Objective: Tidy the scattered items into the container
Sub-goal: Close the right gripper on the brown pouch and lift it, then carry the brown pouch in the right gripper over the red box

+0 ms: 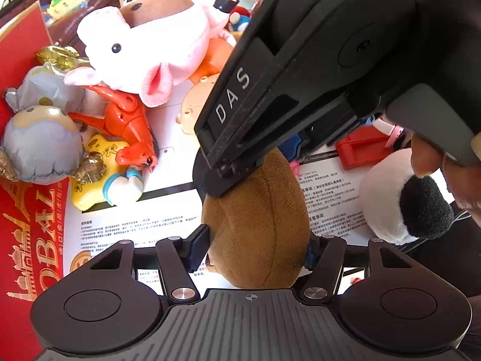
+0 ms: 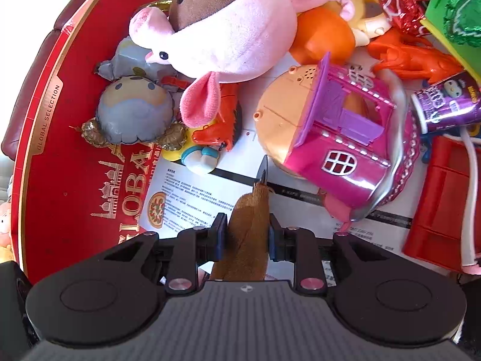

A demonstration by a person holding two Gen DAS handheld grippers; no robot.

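Note:
A brown plush toy (image 1: 258,210) hangs over the red gift box (image 1: 21,60) that serves as the container. My left gripper (image 1: 258,249) is shut on its wide lower body, with a pad against each side. My right gripper (image 1: 224,177) reaches in from the upper right and pinches the plush's top end. In the right wrist view the right gripper (image 2: 248,234) is shut on a narrow fold of the brown plush (image 2: 249,207). Below it lies a white printed sheet (image 2: 186,198) on the floor of the red box (image 2: 60,156).
A pink pig plush (image 2: 234,30), a grey foil balloon (image 2: 135,111), an orange plastic creature (image 1: 126,123), a yellow toy (image 1: 99,186), a pink toy house (image 2: 345,138), a purple cup (image 2: 445,108) and a red plastic piece (image 2: 442,210) crowd the box. A white-and-black plush (image 1: 399,204) sits at the right.

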